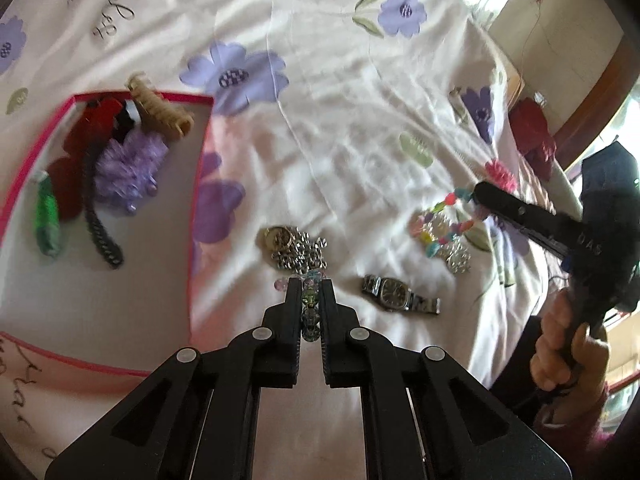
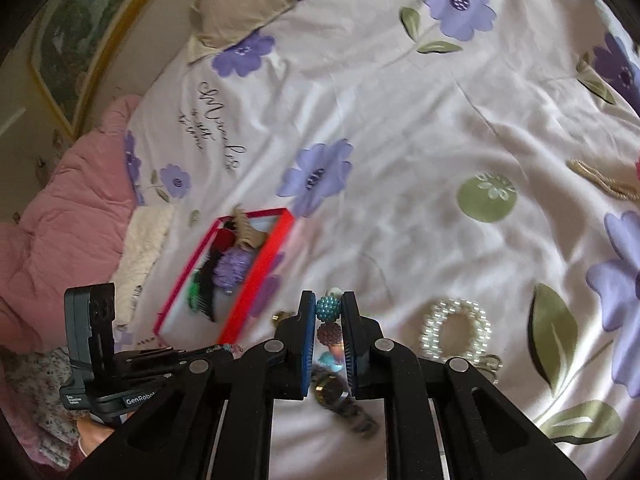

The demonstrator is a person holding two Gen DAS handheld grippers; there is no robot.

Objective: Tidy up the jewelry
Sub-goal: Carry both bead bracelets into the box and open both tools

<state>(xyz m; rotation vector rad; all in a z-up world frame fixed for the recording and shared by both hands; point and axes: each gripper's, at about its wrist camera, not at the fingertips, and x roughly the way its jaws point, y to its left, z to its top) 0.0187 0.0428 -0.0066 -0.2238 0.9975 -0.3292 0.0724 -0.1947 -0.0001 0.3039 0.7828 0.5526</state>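
Left tool (image 1: 310,292): black two-finger tool, fingers drawn nearly together on a strand of clear and pastel glass beads (image 1: 310,304); a few beads show past the fingertips.
Right tool (image 2: 329,312): fingers pressed on a chunky bracelet of bobbly beads (image 2: 328,322), teal and purple ones caught between the blue pads. In the left wrist view its loop of bright beads hangs from the fingertips above the bed.
Hands: a person's hand (image 1: 560,352) wraps the right tool's handle; part of another hand shows under the left tool's handle in the right wrist view.
Bed: white sheet (image 1: 340,128) printed with purple flowers, green leaves and dark script; everything lies on it.
Box (image 1: 202,168): shallow, pink-rimmed, white inside, to the left of both tools. It holds a tan claw clip (image 1: 160,108) leaning on the far rim, a purple frilly hair piece (image 1: 130,168), a red piece, a dark chain-like strip (image 1: 98,216) and a green item (image 1: 47,220).
Loose jewelry: a gold-faced watch (image 1: 280,237) with a heap of silver links just beyond the left tool; a steel watch (image 1: 394,294) with a square face to its right; a pearl-like beaded bracelet (image 2: 456,328) just beside the right tool.
Edges: pink quilt (image 2: 60,216) and beige pillow at the far side of the bed.
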